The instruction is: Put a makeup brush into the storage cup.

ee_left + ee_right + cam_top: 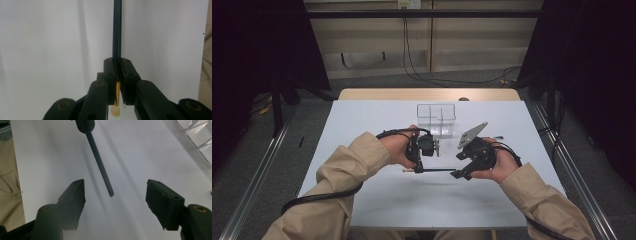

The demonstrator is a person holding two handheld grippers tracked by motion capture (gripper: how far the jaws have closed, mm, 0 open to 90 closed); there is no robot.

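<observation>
Sleeved forearms frame the table; left gripper pinches a dark pencil, lifted clear.

Right gripper stands spread beside its free tip, grasp pending; clear divided box waits beyond.

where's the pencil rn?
High view: pencil is held level above the table near its centre, clamped in the left gripper, free end pointing toward the open right gripper.

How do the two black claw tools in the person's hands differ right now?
The left gripper is clamped shut on a thin dark stick; the right gripper stands open, holding nothing. The right gripper carries a grey plate on top; I see none on the left. Both are black, hand-held and trail cables.
</observation>
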